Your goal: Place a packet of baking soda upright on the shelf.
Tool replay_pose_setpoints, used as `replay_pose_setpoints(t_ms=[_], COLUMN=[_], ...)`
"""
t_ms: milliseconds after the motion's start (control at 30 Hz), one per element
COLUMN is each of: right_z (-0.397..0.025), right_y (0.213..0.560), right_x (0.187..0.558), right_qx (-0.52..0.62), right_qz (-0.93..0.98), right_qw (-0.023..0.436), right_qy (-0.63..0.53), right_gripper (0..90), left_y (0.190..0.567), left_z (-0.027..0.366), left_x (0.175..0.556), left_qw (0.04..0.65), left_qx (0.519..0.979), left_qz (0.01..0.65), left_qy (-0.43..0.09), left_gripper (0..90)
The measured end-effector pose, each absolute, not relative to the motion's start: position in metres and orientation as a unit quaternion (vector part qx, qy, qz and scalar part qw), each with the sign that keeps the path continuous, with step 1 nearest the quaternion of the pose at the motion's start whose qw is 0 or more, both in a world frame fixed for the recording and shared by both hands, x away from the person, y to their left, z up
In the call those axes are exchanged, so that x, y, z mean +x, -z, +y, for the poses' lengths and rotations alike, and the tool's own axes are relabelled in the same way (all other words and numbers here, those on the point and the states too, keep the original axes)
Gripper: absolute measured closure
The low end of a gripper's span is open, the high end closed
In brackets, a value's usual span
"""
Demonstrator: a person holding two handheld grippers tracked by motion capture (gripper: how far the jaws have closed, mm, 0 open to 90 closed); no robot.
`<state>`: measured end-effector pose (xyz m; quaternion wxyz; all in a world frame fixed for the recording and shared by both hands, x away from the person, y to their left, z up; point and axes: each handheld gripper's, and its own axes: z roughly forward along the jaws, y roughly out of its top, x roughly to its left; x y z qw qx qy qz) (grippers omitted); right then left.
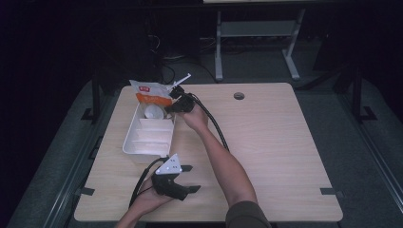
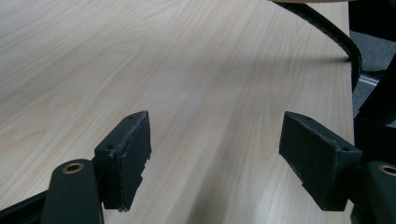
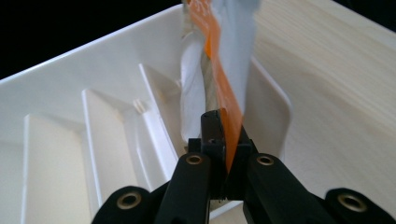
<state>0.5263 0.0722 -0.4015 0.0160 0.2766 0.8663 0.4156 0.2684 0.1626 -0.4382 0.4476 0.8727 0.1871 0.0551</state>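
Two tongs are at work. The right tongs [image 3: 223, 140] are clamped on the edge of an orange-and-white packet [image 3: 219, 70], jaws pressed together with the packet's rim pinched between them. The packet stands tilted in the far end compartment of a white divided tray [image 1: 142, 137], its top leaning over the tray's far wall. The left tongs [image 2: 215, 158] hang wide apart above bare wood, holding nothing, near the front edge of the desk [image 1: 275, 142], just in front of the tray. A black cable [image 1: 216, 126] trails along the right forearm.
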Motion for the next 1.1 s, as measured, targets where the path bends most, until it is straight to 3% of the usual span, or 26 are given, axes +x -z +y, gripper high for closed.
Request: replay_pose_setpoints(t_ms=[200,600,1100], right_z=[0.072,0.049,0.009], right_y=[0.403,0.398,0.393], right_x=[0.531,0.528,0.511], right_qx=[0.286,0.284,0.278], right_qz=[0.861,0.852,0.846], right_qw=[0.009,-0.022,-0.035], right_qy=[-0.420,-0.440,-0.453], right_gripper=[88.9,72.7,68.2], left_y=[0.438,0.439,0.439], left_z=[0.163,0.162,0.161], left_x=[0.268,0.270,0.273], left_qw=[0.448,0.446,0.447], left_qx=[0.873,0.873,0.869], left_qz=[0.187,0.187,0.200], left_qy=[-0.055,-0.060,-0.068], left_gripper=[24.7,24.7,24.7])
